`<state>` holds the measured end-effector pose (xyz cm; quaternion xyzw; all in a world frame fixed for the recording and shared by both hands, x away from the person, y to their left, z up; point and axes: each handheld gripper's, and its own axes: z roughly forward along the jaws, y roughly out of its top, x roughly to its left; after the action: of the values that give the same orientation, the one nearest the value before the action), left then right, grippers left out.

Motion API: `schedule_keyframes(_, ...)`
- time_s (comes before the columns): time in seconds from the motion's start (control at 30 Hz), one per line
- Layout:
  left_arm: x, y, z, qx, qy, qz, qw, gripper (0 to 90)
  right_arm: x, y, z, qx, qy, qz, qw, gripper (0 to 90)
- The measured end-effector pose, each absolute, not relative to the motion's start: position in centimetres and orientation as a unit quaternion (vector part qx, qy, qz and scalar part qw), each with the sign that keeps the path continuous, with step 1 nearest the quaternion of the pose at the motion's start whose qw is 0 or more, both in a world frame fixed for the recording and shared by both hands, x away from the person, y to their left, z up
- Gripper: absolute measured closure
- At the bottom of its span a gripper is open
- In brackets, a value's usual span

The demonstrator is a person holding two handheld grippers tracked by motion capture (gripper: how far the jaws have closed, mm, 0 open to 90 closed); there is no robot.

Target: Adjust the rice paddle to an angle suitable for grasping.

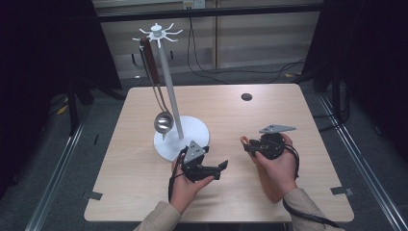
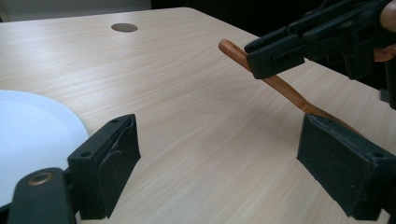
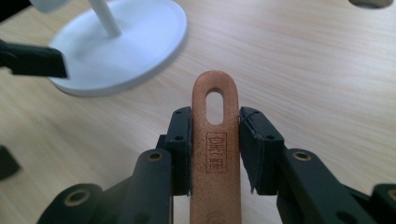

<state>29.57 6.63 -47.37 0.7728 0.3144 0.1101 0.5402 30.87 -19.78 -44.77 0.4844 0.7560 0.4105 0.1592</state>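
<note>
In the right gripper view we have our right gripper point(image 3: 215, 149) clenched on a wooden handle point(image 3: 215, 140), 1 pad flat on each long edge just below the hanging slot at its rounded tip. We judge the wood stiff and light, with a matte grain that should not slip between the rubber pads, so this narrow neck is a sound place to hold; the slot must stay clear of the pads if it is to go over a hook. What hangs at the far end of the handle we cannot tell, so we allow for some weight dragging down behind the grip.

From the left gripper view, our left gripper point(image 2: 215, 163) stands released, its 2 jaws wide apart with nothing between them, bare table point(image 2: 187, 93) ahead; the handle slants past at 2 o'clock, held by the other gripper and lifted off the wood surface at its tip.

In the high view the handle tip pokes out toward 9 o'clock from the right gripper, near the table's middle. At 10 o'clock from it stands the white rack point(image 1: 168, 86) on its round base, hooks fanned at the top, with a steel ladle point(image 1: 162, 121) already hanging by its own brown handle. A dark round hole point(image 1: 246, 96) sits at 12 o'clock.
</note>
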Motion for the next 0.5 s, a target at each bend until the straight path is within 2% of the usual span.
schedule_keyframes(0.37, 29.8, 5.7, -47.6, 0.756, 0.333, 0.065, 0.56, 11.9, 29.9, -19.1, -43.6, 0.465, 0.749, 0.441, 0.168, 66.9)
schedule_keyframes(0.5, 29.9, 5.4, -47.3, 0.754, 0.335, 0.067, 0.561, 11.9, 29.4, -18.9, -43.1, 0.455, 0.746, 0.454, 0.176, 66.9)
